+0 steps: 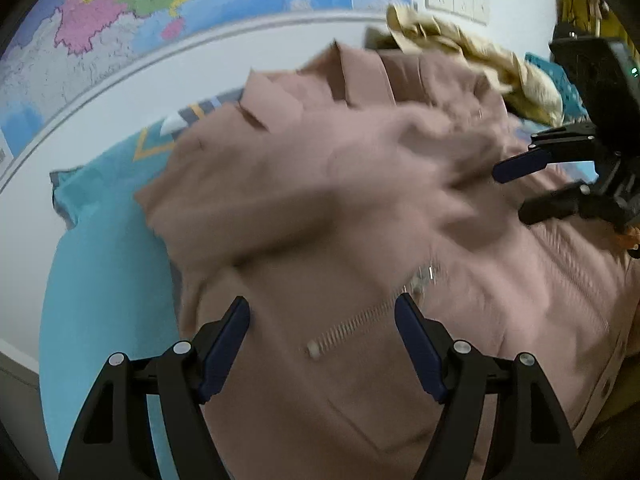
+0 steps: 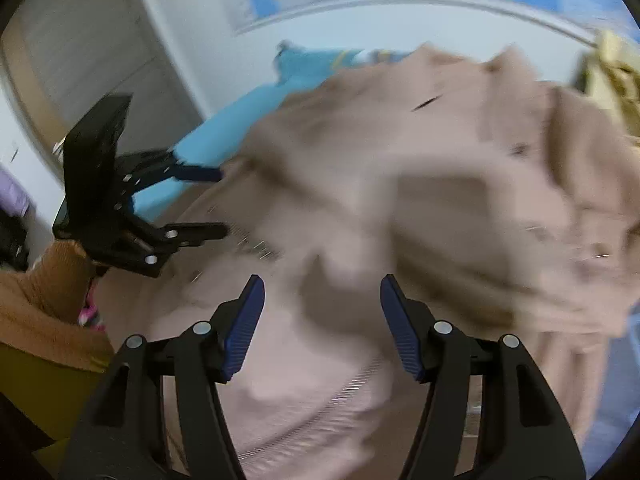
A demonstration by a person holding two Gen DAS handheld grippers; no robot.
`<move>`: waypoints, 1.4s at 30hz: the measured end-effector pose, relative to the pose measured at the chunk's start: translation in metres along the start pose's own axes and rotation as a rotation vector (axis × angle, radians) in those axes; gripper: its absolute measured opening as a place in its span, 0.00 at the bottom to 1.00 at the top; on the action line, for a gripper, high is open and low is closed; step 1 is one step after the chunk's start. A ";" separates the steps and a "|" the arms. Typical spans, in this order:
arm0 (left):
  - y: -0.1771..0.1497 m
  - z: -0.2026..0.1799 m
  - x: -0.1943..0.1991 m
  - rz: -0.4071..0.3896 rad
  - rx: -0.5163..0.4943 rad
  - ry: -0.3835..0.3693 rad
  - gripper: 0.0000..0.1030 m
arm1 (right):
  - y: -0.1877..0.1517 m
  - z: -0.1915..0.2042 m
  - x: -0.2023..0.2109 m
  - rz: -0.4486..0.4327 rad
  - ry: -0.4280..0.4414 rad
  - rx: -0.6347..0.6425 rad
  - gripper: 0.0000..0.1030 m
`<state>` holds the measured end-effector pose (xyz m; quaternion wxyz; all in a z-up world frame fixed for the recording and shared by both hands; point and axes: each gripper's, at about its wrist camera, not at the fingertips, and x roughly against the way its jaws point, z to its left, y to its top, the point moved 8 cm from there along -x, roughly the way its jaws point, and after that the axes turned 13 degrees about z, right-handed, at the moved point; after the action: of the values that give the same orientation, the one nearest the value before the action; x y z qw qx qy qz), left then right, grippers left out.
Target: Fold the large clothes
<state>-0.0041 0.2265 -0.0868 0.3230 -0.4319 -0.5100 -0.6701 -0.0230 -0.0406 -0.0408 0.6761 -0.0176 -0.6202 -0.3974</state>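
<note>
My pink jacket (image 1: 320, 184) lies heaped on the teal bedspread (image 1: 104, 280), covering most of it, its zipper (image 1: 360, 320) running right under me. The far part of the cloth is a blur. A teal basket (image 1: 560, 76) sits at the far right edge by the wall, a beige garment (image 1: 480, 60) bunched over it; what's inside I can't tell. My left gripper (image 1: 322, 320) tilts down over the zipper, jaws wide, nothing pinched. My right gripper (image 2: 322, 304) tilts down too, jaws apart and empty over the crumpled cloth. A map (image 1: 120, 12) hangs behind the bed.
</note>
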 end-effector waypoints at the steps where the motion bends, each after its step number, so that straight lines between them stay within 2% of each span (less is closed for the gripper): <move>1: -0.006 -0.002 -0.001 0.006 0.003 -0.003 0.70 | 0.000 0.009 -0.008 0.009 0.012 0.012 0.58; 3: -0.010 -0.004 -0.002 0.004 -0.001 0.003 0.70 | -0.006 0.023 -0.023 0.041 0.018 0.044 0.58; 5: -0.011 -0.003 -0.006 0.018 0.010 0.013 0.71 | -0.010 0.024 -0.036 0.075 -0.063 0.065 0.58; 8: -0.011 0.002 -0.011 0.048 0.046 0.042 0.75 | -0.012 0.016 -0.031 0.069 -0.110 0.030 0.57; 10: -0.007 0.004 -0.004 0.040 0.065 0.086 0.74 | -0.014 0.005 -0.011 0.019 -0.076 -0.033 0.58; 11: -0.005 0.003 0.007 0.007 0.070 0.085 0.74 | -0.020 -0.006 0.003 -0.017 -0.060 -0.073 0.59; 14: -0.004 -0.009 0.032 -0.067 0.066 -0.010 0.74 | -0.045 -0.038 0.036 -0.073 -0.061 -0.204 0.61; 16: -0.007 -0.023 0.038 -0.086 0.026 -0.044 0.74 | -0.067 -0.059 0.041 -0.059 -0.087 -0.283 0.61; 18: -0.010 -0.031 0.028 -0.057 -0.005 -0.026 0.74 | -0.084 -0.081 0.035 -0.020 -0.145 -0.355 0.58; 19: -0.012 -0.031 0.017 -0.022 -0.005 -0.008 0.74 | -0.089 -0.091 0.033 -0.014 -0.174 -0.371 0.46; 20: -0.014 -0.029 0.009 0.009 0.008 0.001 0.74 | -0.094 -0.095 0.040 -0.029 -0.186 -0.372 0.44; 23: -0.019 -0.012 -0.014 0.064 0.074 0.038 0.76 | -0.105 -0.115 0.056 -0.026 -0.331 -0.419 0.42; 25: -0.022 -0.006 -0.011 0.050 0.113 0.011 0.75 | -0.110 -0.115 0.061 -0.038 -0.288 -0.434 0.44; 28: -0.031 -0.002 -0.003 0.038 0.131 0.040 0.75 | -0.121 -0.106 0.083 -0.091 -0.239 -0.435 0.52; 30: -0.034 -0.004 0.007 0.011 0.140 -0.008 0.75 | -0.126 -0.099 0.097 -0.137 -0.189 -0.447 0.60; 33: -0.041 -0.006 0.024 -0.033 0.154 -0.051 0.74 | -0.135 -0.090 0.103 -0.170 -0.151 -0.472 0.61; 35: -0.048 -0.008 0.032 -0.045 0.161 -0.076 0.74 | -0.143 -0.088 0.107 -0.174 -0.152 -0.491 0.64; 38: -0.059 -0.009 0.035 -0.042 0.163 -0.068 0.74 | -0.166 -0.092 0.115 -0.181 -0.151 -0.523 0.69; 42: -0.074 -0.004 0.044 -0.049 0.215 -0.106 0.75 | -0.171 -0.090 0.099 -0.179 -0.136 -0.539 0.72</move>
<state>-0.0883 0.2434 -0.0769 0.3235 -0.4169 -0.6055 -0.5957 -0.0531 -0.2545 -0.0574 0.5662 -0.1683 -0.5353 -0.6039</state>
